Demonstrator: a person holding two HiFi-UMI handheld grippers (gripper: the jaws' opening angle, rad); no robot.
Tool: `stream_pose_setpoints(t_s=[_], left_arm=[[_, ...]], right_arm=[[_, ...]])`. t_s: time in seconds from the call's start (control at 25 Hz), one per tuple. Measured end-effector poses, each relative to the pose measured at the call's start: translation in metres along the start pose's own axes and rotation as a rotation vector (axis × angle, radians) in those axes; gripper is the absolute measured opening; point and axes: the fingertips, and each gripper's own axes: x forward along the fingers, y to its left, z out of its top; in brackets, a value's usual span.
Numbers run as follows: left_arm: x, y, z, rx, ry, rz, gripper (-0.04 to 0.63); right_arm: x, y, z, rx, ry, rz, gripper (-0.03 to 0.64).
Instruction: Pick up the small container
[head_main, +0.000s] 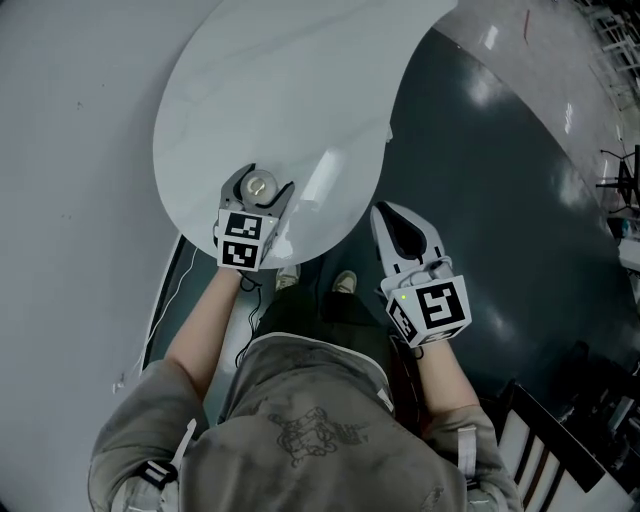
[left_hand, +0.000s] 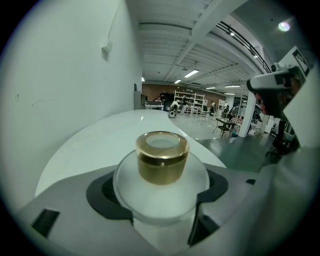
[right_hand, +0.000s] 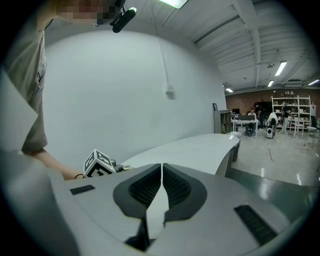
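Closest in the head view, the person's bare forearms reach forward from grey sleeves (head_main: 140, 420), one gripper in each hand. The right gripper (head_main: 400, 225) hangs over the dark floor (head_main: 500, 200), just beside the near edge of the table and clear of it; its own view shows the two jaws pressed together with nothing between them. The left gripper (head_main: 257, 190) sits over the near part of the white rounded table (head_main: 270, 90), its jaws clamped on either side of the small container (left_hand: 162, 192), a frosted round jar standing upright with a gold cap (left_hand: 162, 157). Whether the jar's base touches the tabletop cannot be made out. Beyond the table rise a plain white wall (right_hand: 125, 100) and, far off, shelving (left_hand: 192, 102) in a lit hall.
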Motion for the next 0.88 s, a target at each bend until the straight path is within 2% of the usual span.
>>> stream_pose_setpoints(t_s=[0.28,0.52,0.88], left_arm=[[-0.050,-0.020,0.067,0.086,-0.073,-0.021,0.342],[-0.095,-0.032,0.129,0.126,-0.159,-0.007,0.342],[-0.170,-0.064,0.189,0.179,-0.237,-0.004,0.342]], right_arm=[[-0.028,-0.003,0.044,-0.011,-0.058,-0.021,0.032],[-0.058,-0.007,0.084,-0.030,-0.106,-0.042,0.032],[-0.126,0.007,0.143,-0.142,-0.190,-0.057,0.032]])
